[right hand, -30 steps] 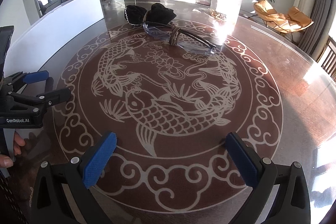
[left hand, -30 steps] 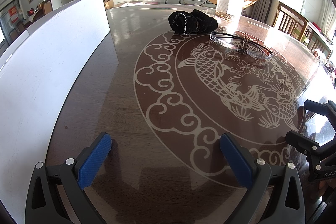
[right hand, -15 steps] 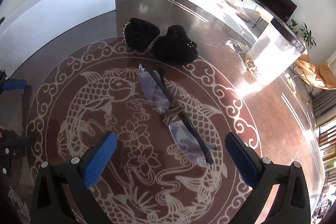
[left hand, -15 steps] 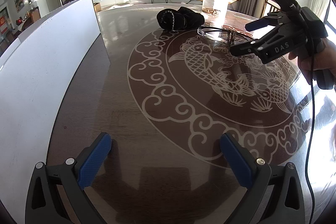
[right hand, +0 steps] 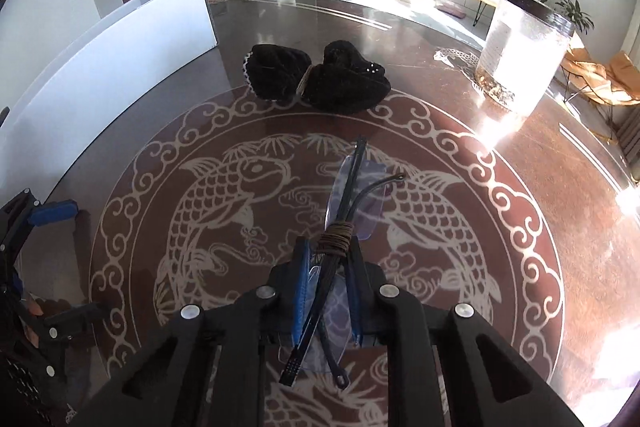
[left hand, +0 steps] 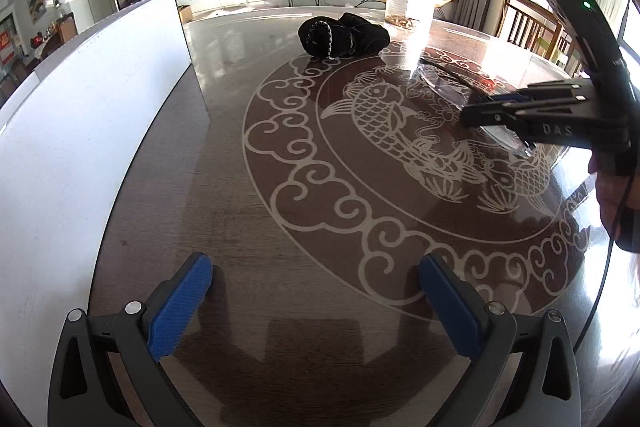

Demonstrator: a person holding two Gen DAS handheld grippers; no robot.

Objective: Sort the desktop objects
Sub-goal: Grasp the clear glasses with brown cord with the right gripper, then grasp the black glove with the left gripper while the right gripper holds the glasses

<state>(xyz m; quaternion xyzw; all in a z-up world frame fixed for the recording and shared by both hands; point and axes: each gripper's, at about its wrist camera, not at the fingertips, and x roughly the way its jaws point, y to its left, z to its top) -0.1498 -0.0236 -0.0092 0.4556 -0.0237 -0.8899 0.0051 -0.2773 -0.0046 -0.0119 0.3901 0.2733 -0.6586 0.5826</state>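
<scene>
Our right tongs have just closed and now pinch the folded glasses at their cord-wrapped middle, low over the counter; left tongs hang spread, empty. We should lift level, keeping the lenses from twisting.

Open tabletop near and centre

A white panel walls the left; black gloves and a clear jar stand far, with bare table between.

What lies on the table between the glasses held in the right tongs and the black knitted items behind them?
Nothing: in the right wrist view, bare patterned table separates the glasses from the black knitted items.
</scene>
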